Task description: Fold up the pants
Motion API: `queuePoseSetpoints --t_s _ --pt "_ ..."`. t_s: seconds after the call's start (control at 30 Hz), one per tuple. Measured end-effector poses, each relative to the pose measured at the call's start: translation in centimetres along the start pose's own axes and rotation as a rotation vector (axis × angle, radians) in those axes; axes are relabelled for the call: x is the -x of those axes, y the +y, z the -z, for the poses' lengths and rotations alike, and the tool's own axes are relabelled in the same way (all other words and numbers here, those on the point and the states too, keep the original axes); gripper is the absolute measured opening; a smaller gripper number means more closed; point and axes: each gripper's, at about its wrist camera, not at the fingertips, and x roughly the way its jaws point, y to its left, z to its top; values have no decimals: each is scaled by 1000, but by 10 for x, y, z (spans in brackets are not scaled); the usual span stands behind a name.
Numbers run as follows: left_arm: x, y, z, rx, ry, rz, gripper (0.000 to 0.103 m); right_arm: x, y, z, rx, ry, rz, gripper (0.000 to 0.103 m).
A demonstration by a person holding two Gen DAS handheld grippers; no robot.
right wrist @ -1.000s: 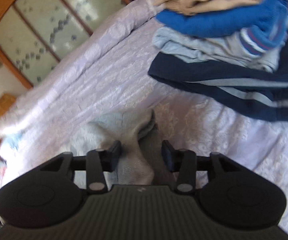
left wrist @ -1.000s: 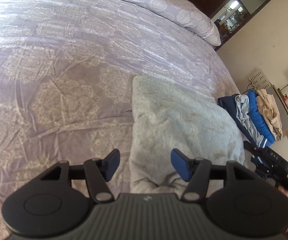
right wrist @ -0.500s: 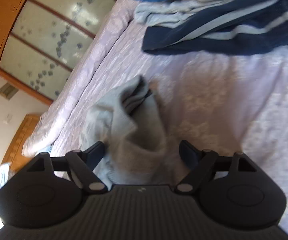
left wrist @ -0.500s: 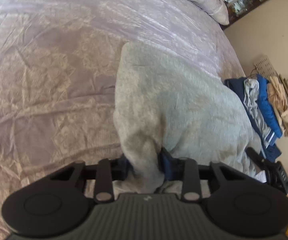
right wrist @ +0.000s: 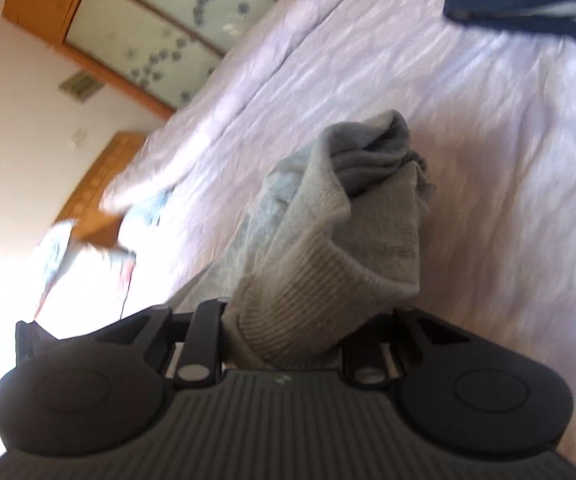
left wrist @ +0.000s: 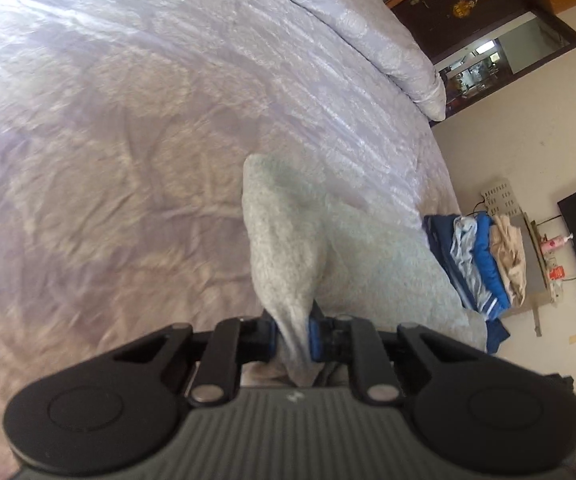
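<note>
- My left gripper [left wrist: 291, 338] is closing on a fold of the grey pants [left wrist: 288, 248].
- My right gripper [right wrist: 288, 344] is closing on their ribbed cuff.
- The pants lie partly on the lilac bedcover [left wrist: 128, 128].

Bright daylight, blown-out glare lower left, motion blur, fisheye edge warping.
</note>
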Motion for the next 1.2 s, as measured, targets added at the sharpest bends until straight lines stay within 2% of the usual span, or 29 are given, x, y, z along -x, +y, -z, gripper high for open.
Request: queuePoseSetpoints --t_s 0.07,0.1,0.13,0.17,0.2,0.23,0.27,0.3,0.33,0.37,0.4,0.47,0.5,0.53,0.57,0.6,0.63,0.67,0.7,0.73,0.8,0.87,0.97,1.07,1.2 --pt "-6 8 17 -20 30 -44 16 -8 -7 17 11 33 46 30" --pt "-11 13 24 -24 47 -82 24 -12 -13 24 11 48 83 37" --pt "-16 16 28 -16 53 -117 34 -14 -20 29 -10 52 104 36" --pt "-16 18 30 -3 35 -105 34 -10 -27 32 -36 24 71 40" --pt "-14 19 28 8 22 -88 40 -6 -30 32 -66 12 50 48" --pt "-12 18 25 12 10 -80 53 1 -33 28 -92 1 48 54" --pt "-10 17 19 11 -11 -78 62 8 -34 24 -103 -25 43 70" --pt "-9 16 13 3 -29 -72 81 17 -36 20 -107 -68 41 84" --pt "-10 15 7 -1 -38 -62 94 26 -37 16 -98 -120 46 88" --pt "-13 15 2 3 -37 -49 95 29 -39 10 -82 -140 47 87" --pt "-19 15 -3 13 -21 -34 95 27 -42 3 -69 -135 53 87" --pt "-38 15 -7 23 38 -6 88 13 -51 -2 -96 -98 79 89" --pt "-48 15 -7 15 64 -10 79 3 -51 -2 -106 -86 73 89" --pt "-52 10 -2 -19 42 -28 75 -1 -46 0 -78 -93 68 88" --pt "-53 4 -1 -55 34 -38 66 -11 -41 0 -63 -50 44 82" --pt "-54 -1 2 -85 51 -45 36 -18 -36 3 -65 -13 34 78" --pt "-54 -1 2 -80 59 -43 27 -26 -28 8 -48 12 45 71" --pt "-50 2 0 -65 53 -33 21 -33 -20 11 -18 45 58 52" --pt "-44 4 -4 -47 47 -16 16 -41 -14 13 -21 79 60 48" --pt "-35 6 -10 -32 30 9 14 -44 -9 12 -34 85 63 44" --pt "-9 5 -28 -26 -45 53 14 -46 9 4 1 83 48 40" --pt "24 2 -53 -59 -151 40 14 -54 33 -15 28 76 3 38" --pt "75 6 -99 -78 -289 66 13 -85 85 -50 102 55 -85 38" --pt "128 11 -148 -111 -462 38 13 -129 157 -89 232 0 -185 38" --pt "191 33 -199 -135 -713 -53 14 -209 249 -127 331 -58 -337 39"
